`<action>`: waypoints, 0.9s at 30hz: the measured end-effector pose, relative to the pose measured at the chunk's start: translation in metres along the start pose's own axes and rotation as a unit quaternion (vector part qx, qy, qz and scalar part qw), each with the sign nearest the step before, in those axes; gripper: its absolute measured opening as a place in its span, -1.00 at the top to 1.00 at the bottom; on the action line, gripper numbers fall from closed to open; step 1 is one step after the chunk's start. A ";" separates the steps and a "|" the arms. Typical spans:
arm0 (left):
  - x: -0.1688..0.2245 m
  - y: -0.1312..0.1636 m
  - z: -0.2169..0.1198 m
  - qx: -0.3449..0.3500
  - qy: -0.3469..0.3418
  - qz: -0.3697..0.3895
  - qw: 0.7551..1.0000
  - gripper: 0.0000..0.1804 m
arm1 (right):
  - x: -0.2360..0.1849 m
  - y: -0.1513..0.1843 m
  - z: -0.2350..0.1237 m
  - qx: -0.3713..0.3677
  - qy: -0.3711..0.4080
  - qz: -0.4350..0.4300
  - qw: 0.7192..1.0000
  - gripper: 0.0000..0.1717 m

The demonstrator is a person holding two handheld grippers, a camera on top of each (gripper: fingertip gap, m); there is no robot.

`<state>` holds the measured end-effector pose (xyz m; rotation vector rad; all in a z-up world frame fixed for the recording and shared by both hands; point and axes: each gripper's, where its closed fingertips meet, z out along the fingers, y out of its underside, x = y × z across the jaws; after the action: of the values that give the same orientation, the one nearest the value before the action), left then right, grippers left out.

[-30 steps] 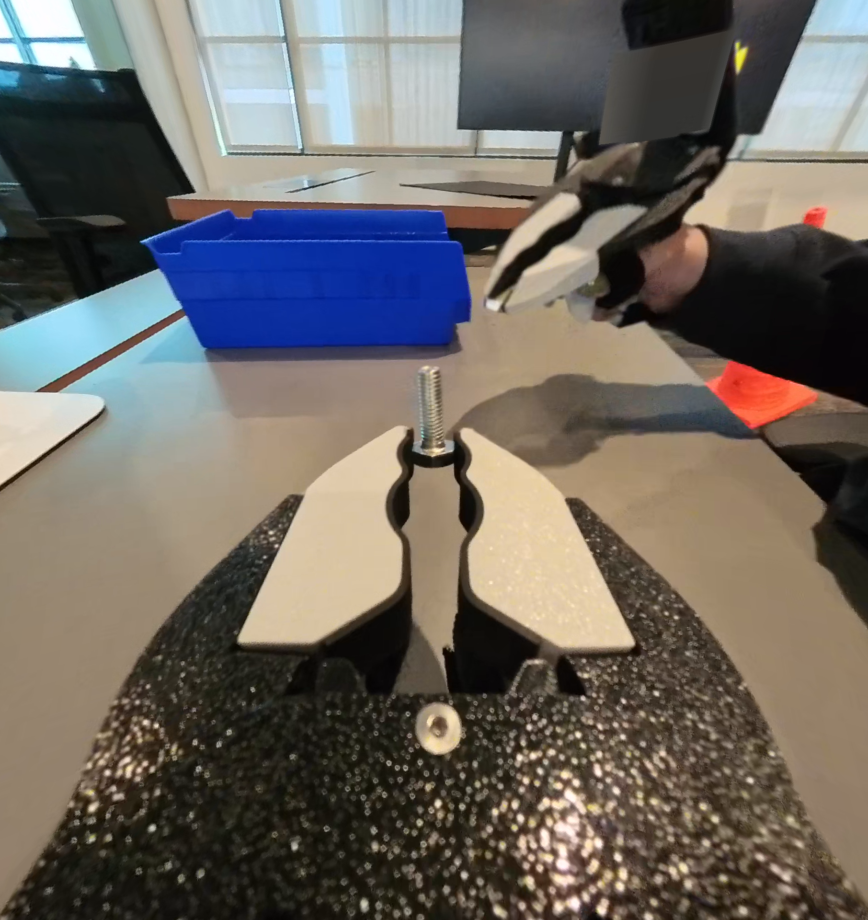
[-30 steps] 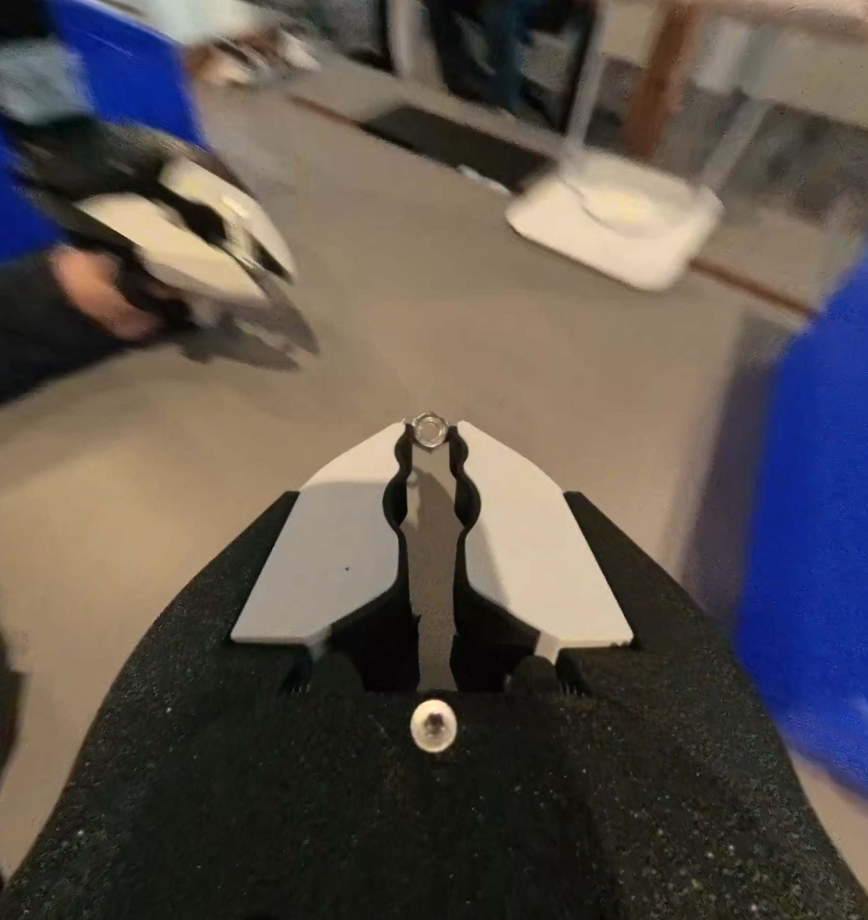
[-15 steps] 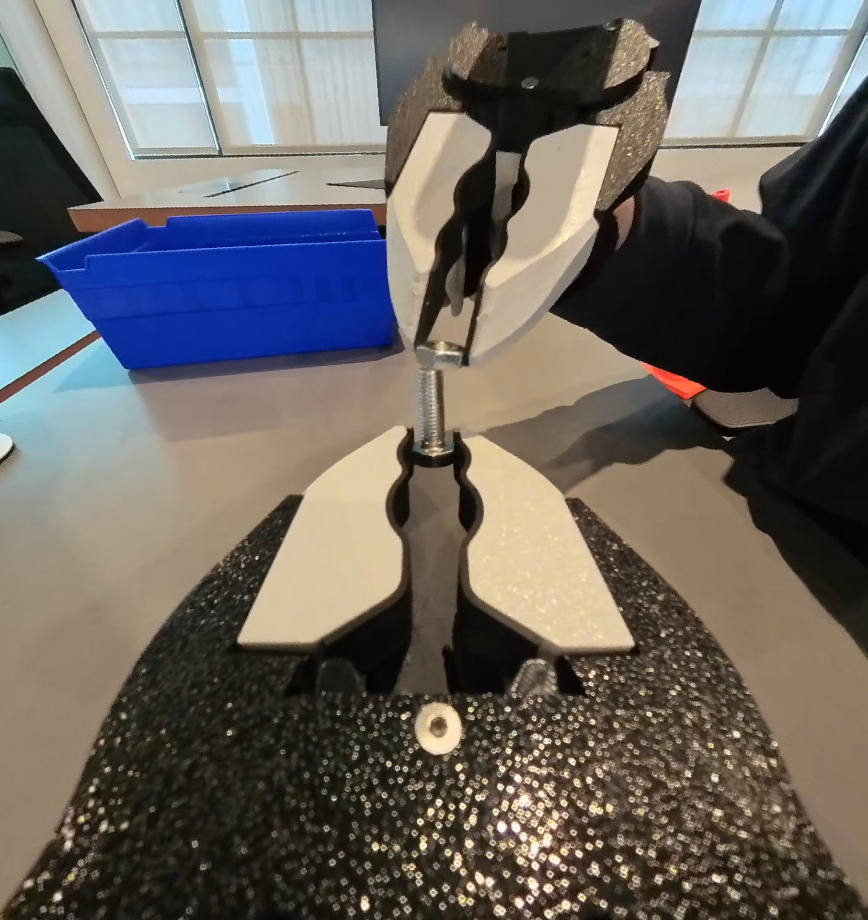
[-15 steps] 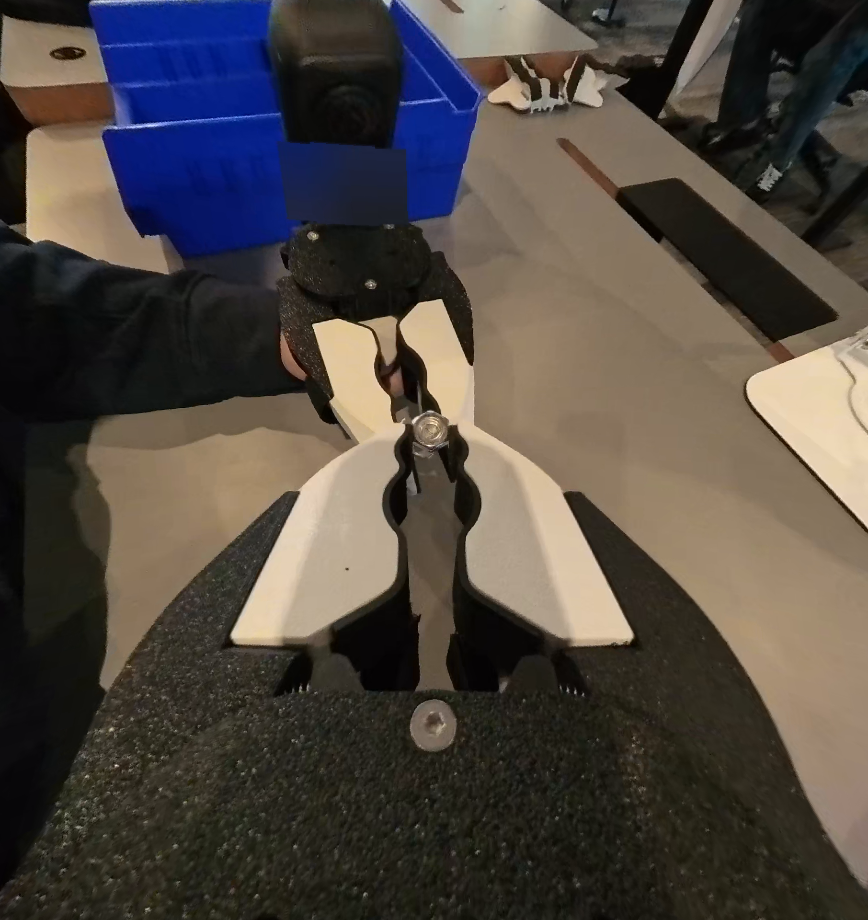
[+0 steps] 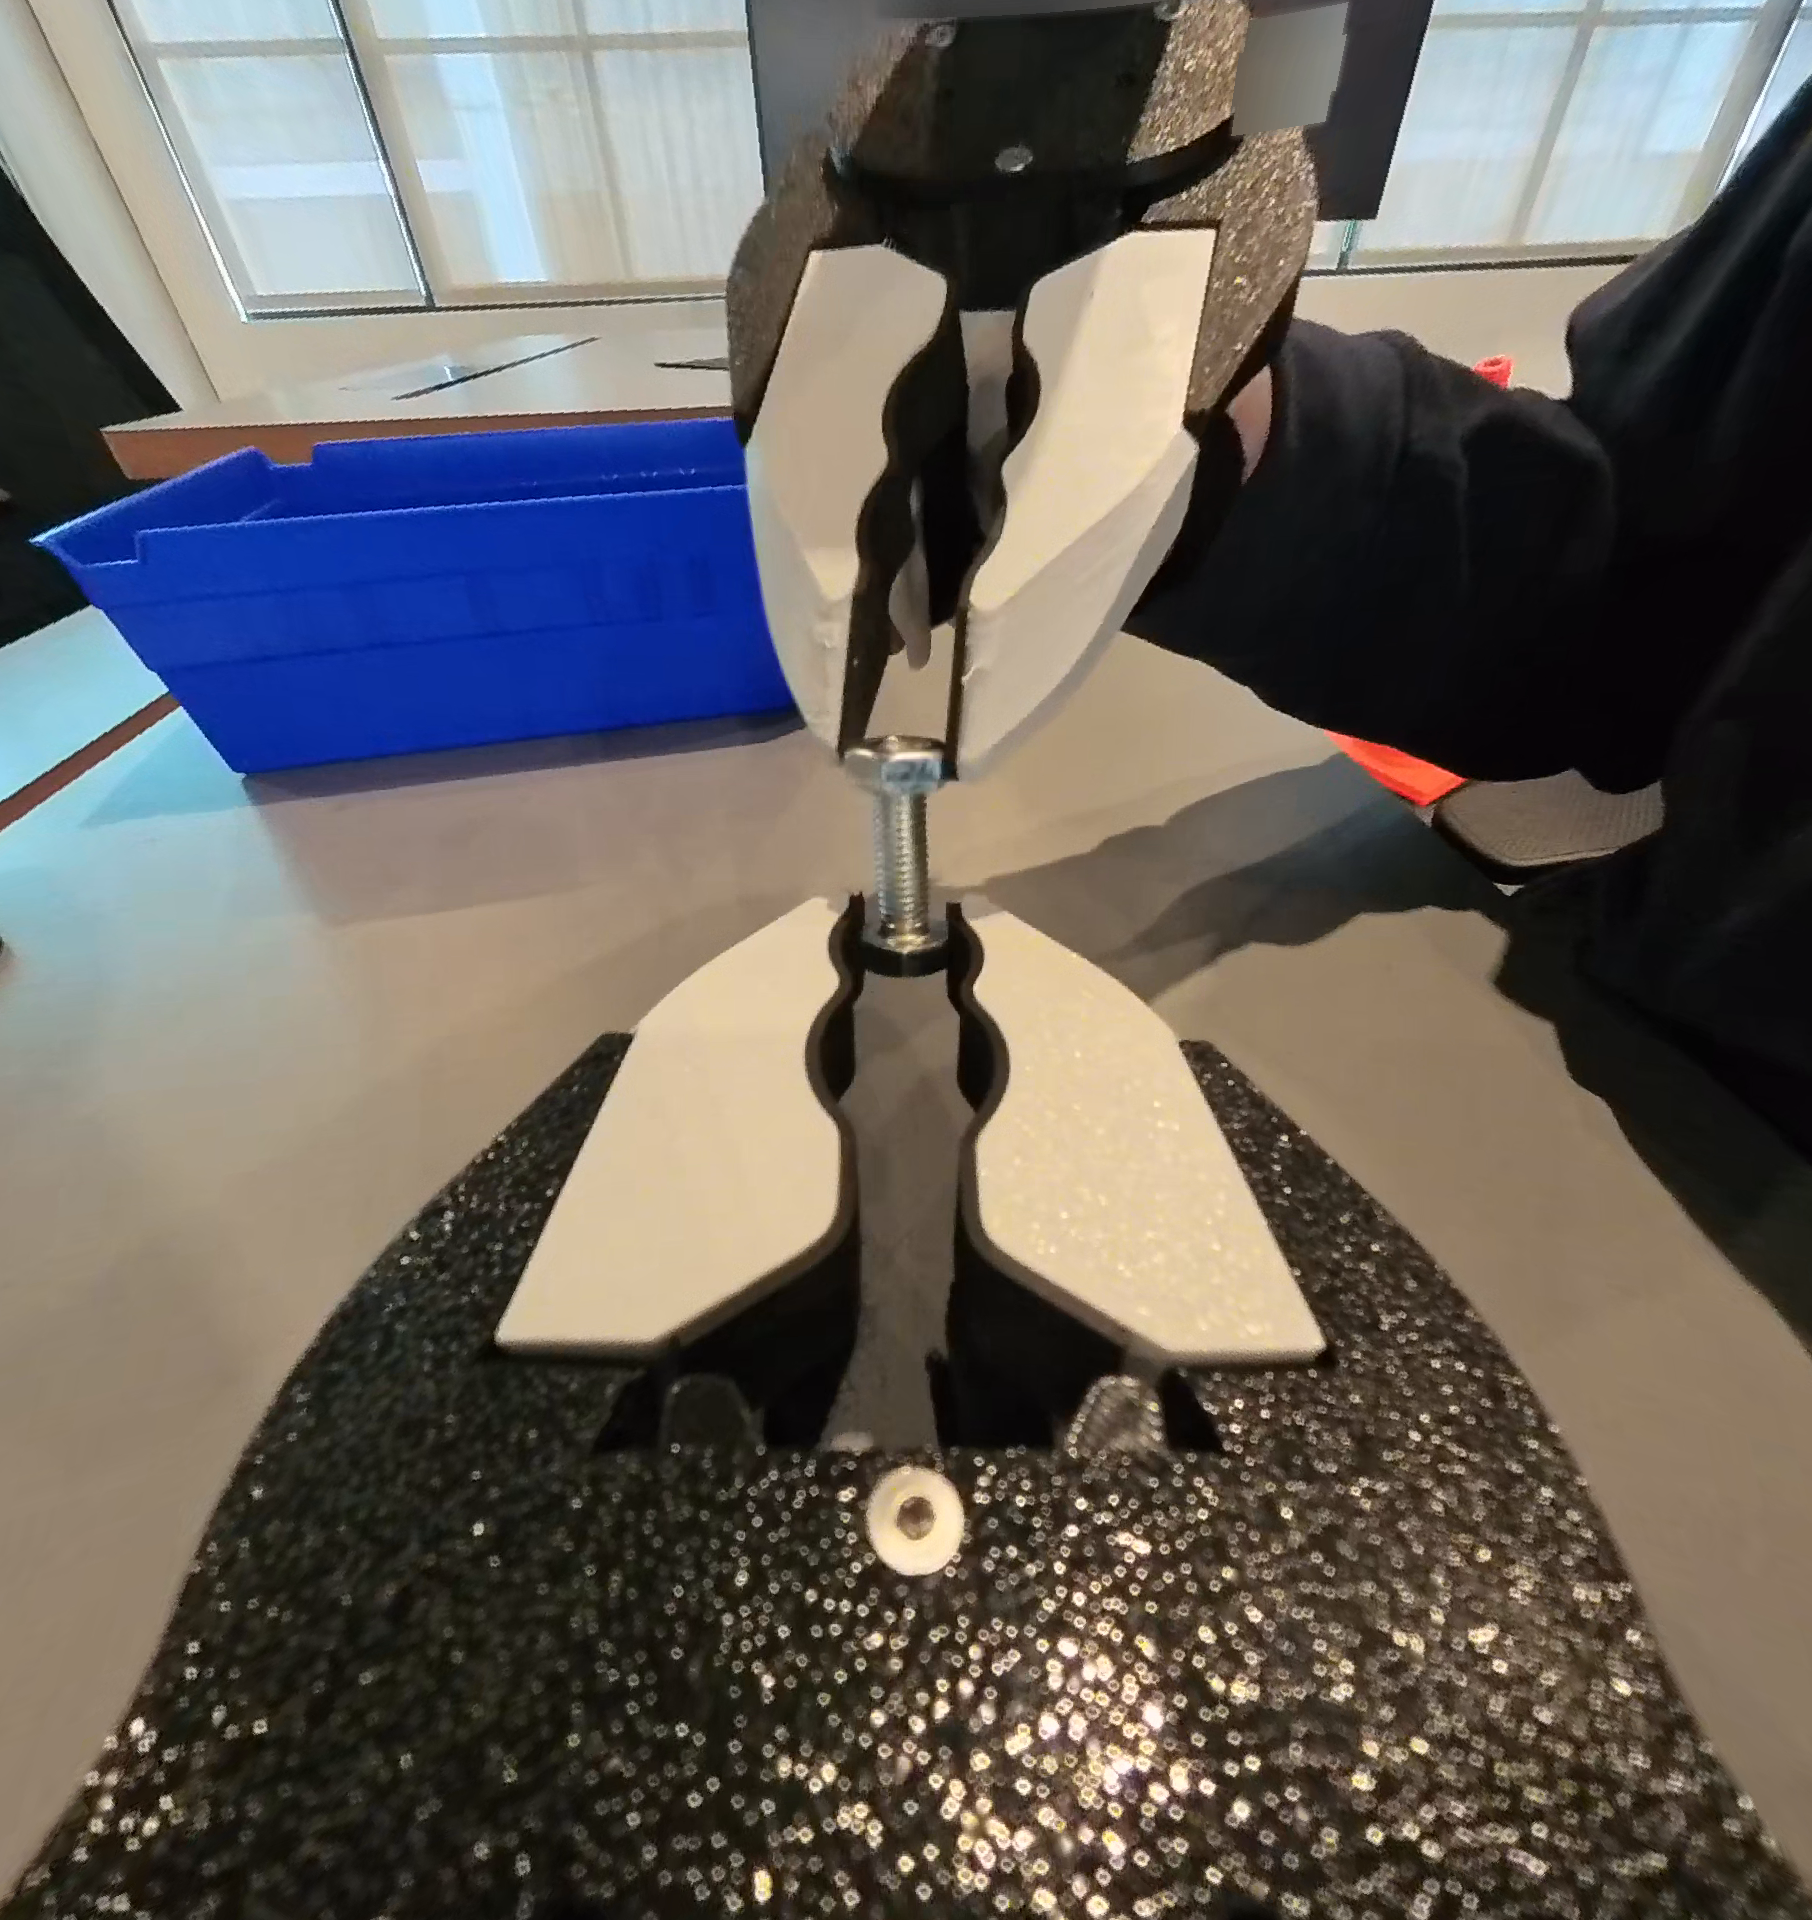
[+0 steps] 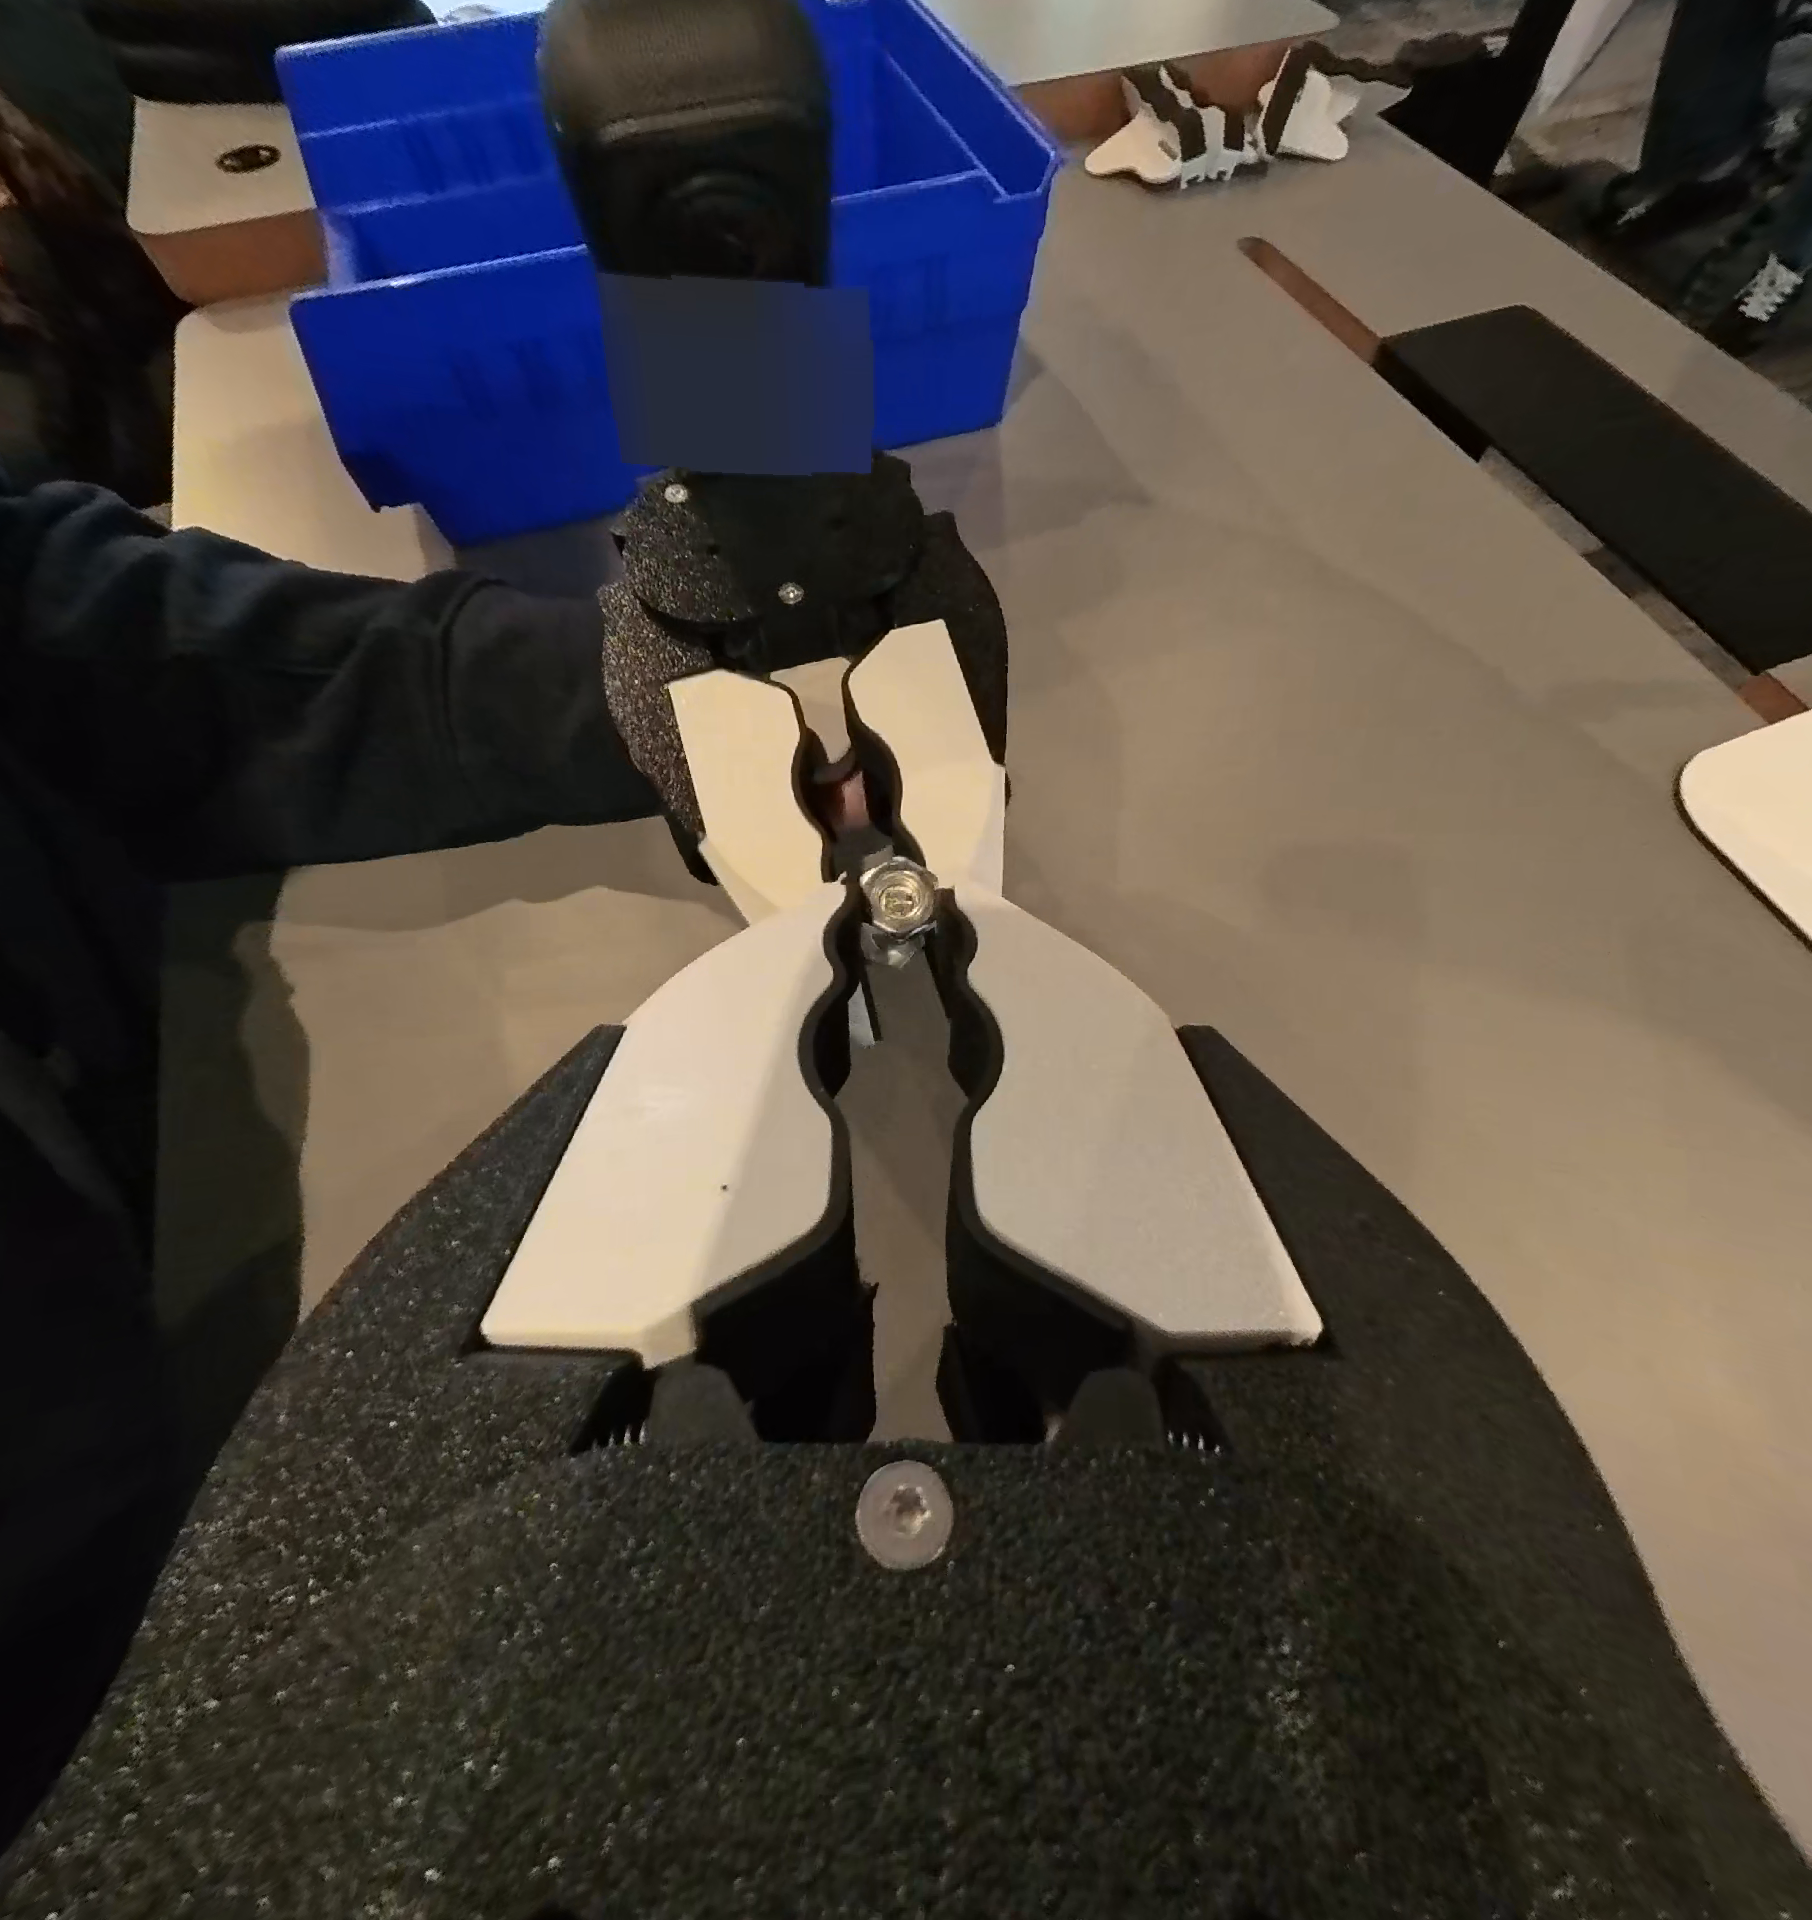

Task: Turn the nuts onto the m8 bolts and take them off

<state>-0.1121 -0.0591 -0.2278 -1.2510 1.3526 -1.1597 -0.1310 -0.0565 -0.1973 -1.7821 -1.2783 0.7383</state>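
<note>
My left gripper (image 5: 902, 940) is shut on the head of a silver M8 bolt (image 5: 902, 857) and holds it upright, thread end up, above the grey table (image 5: 258, 1039). My right gripper (image 5: 900, 769) comes down from above, shut on a silver hex nut (image 5: 900, 767) that sits on the top end of the bolt's thread. In the right wrist view my right gripper (image 6: 897, 909) grips the nut (image 6: 897, 899) between both pads. The bolt's end shows through the nut's hole, and the left gripper (image 6: 866, 883) lies just beyond and below.
A blue bin (image 5: 445, 603) stands at the back of the table, also in the right wrist view (image 6: 466, 395). A white pad (image 6: 1795, 831) lies at the right, a black mat (image 6: 1608, 468) behind it. An orange cone (image 5: 1401, 774) is behind my right sleeve. My left and right fingertips are right by each other.
My right gripper swung in from the right with the nut and set it on the bolt's top end. My left gripper kept the bolt upright and barely moved.
</note>
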 end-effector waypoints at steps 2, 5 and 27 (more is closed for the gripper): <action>0.000 0.000 0.000 0.001 0.001 -0.002 1.000 0.84 | 0.000 0.000 0.000 0.000 0.003 -0.001 1.000 0.84; 0.000 -0.001 0.000 0.004 0.001 -0.002 1.000 0.84 | 0.001 0.002 0.000 -0.007 0.008 -0.006 1.000 0.81; -0.014 -0.020 -0.015 0.089 -0.029 -0.038 0.995 0.84 | -0.014 -0.039 -0.015 0.441 0.108 0.005 0.891 0.16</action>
<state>-0.1242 -0.0447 -0.2060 -1.2063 1.1412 -1.2590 -0.1422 -0.0673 -0.1558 -1.0723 -0.6065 0.9030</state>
